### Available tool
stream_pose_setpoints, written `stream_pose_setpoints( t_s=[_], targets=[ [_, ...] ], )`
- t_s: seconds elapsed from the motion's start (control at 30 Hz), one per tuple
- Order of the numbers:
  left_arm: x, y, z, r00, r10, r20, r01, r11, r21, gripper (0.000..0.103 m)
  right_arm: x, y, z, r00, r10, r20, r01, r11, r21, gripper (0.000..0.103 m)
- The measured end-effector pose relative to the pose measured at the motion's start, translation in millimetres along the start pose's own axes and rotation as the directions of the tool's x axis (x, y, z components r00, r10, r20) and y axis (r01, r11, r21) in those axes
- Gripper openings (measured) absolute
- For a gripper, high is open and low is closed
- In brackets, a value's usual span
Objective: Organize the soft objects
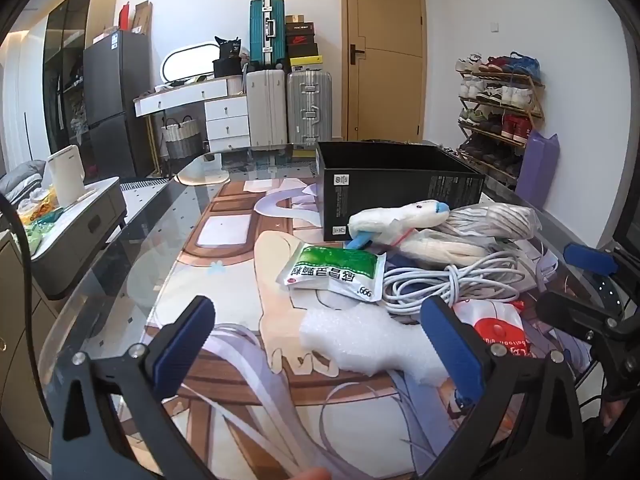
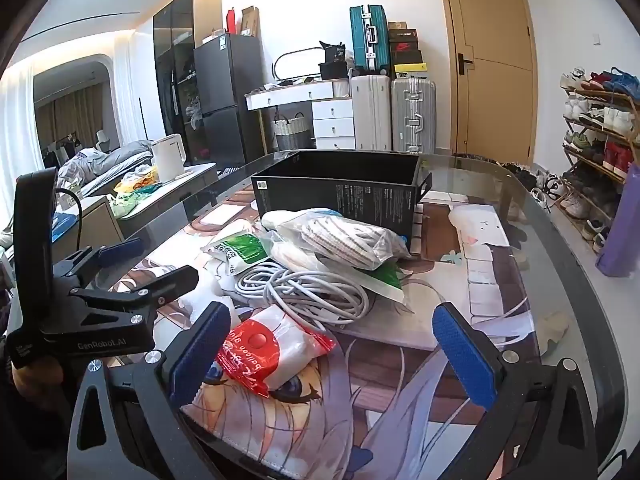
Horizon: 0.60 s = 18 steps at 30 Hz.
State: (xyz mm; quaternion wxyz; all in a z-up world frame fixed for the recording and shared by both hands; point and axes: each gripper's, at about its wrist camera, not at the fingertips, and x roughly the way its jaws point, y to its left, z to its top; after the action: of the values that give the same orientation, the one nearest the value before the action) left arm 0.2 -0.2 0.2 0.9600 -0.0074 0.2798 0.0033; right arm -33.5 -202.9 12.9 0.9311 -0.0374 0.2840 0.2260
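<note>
A pile of soft things lies on the glass table in front of an open black box. It holds a white plush toy with blue tips, a bagged striped cloth, a green and white pouch, a coiled white cable, a white foam sheet and a red and white packet. My left gripper is open just in front of the foam sheet. My right gripper is open, the red packet by its left finger.
A printed mat lies under the glass. A purple bag stands at the table's right edge, a shoe rack behind it. A low side table with a white kettle stands to the left. Suitcases line the back wall.
</note>
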Motion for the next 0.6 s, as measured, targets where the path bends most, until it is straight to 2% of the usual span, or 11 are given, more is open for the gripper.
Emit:
stream_pose_setpoints(
  t_s=[0.3,0.6],
  targets=[
    [0.0,8.9,5.4,1.000,-0.030,0.004,0.030,0.999,-0.040,0.103,-1.6,-14.0,2.1,1.000,-0.003,0.005,0.003,1.000,0.018,0.103],
    [-1.6,5.1,-0.2,1.000,-0.010,0.021,0.011,0.999,-0.036,0.103,-2.5,-2.8,-4.7,1.000,-0.012,-0.022,0.012,1.000,0.014,0.103]
  ],
)
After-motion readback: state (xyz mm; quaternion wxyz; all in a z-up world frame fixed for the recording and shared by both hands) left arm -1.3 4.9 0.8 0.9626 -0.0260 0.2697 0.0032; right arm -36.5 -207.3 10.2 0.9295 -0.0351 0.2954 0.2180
